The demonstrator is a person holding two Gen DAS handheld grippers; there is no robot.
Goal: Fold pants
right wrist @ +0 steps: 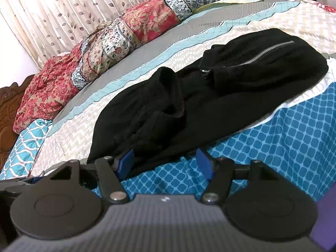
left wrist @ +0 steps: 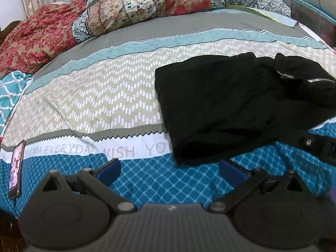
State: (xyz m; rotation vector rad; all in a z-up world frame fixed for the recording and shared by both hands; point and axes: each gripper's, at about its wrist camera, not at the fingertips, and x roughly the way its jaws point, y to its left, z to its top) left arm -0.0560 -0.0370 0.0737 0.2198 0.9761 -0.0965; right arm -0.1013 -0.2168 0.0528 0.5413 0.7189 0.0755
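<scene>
— Where are the pants (left wrist: 226,107) now?

— On the bed (left wrist: 109,96), lying across the patterned sheet near its front edge, already gathered into a compact black bundle instead of spread at full length. The zipper (right wrist: 257,55) shows on top at one end.

— So the folding is done?

— Mostly, I'd judge. The bulk is doubled over, but from the right wrist view the top layer is rumpled, with a raised ridge across the middle, and the edges don't line up neatly. A last fold or some smoothing probably remains.

— And the hands?

— The left gripper (left wrist: 170,171) has its jaws spread wide over bare sheet just beside the bundle's near corner, holding nothing. The right gripper (right wrist: 166,163) has its jaws parted too; the near edge of the pants lies between them, yet the pads don't appear to press on the cloth.

— Anything else around?

— A phone (left wrist: 15,168) near the bed's edge, and a crumpled quilt (left wrist: 117,14) at the far side.
</scene>
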